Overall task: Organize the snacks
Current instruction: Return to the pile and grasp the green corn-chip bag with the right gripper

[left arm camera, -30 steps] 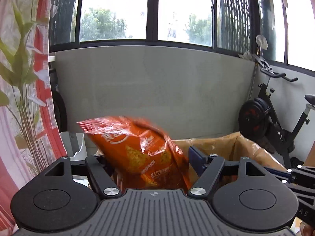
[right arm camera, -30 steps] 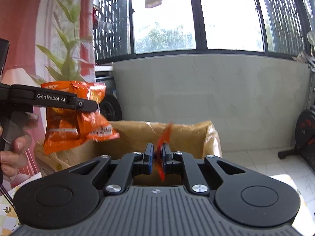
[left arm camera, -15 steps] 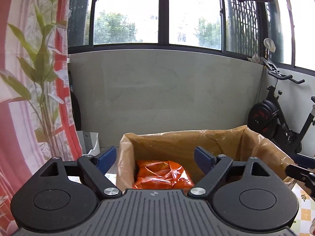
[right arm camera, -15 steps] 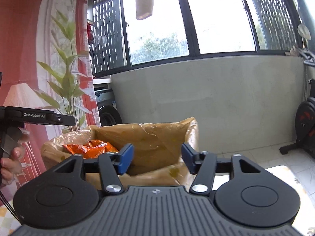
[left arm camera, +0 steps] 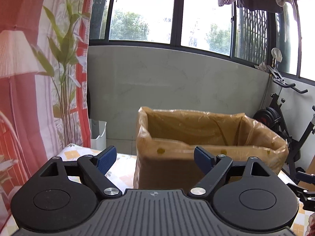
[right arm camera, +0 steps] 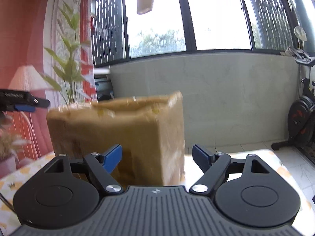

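A brown cardboard box lined with clear plastic (left arm camera: 212,137) stands on the table; it also shows, blurred, in the right wrist view (right arm camera: 118,137). No snack bag is visible; the box's inside is hidden from both views. My left gripper (left arm camera: 155,157) is open and empty, just in front of the box's near wall. My right gripper (right arm camera: 157,157) is open and empty, in front of the box's right corner. The left gripper also shows at the left edge of the right wrist view (right arm camera: 23,103).
The table has a white and yellow patterned cloth (left arm camera: 122,169). A red curtain with a plant print (left arm camera: 39,78) hangs on the left. An exercise bike (left arm camera: 285,118) stands at the right. A white bin (left arm camera: 98,131) sits on the floor behind the table.
Both grippers let go of orange snack bags, which dropped into the box. Both grippers have since pulled back and lowered, so the bags inside are out of sight.
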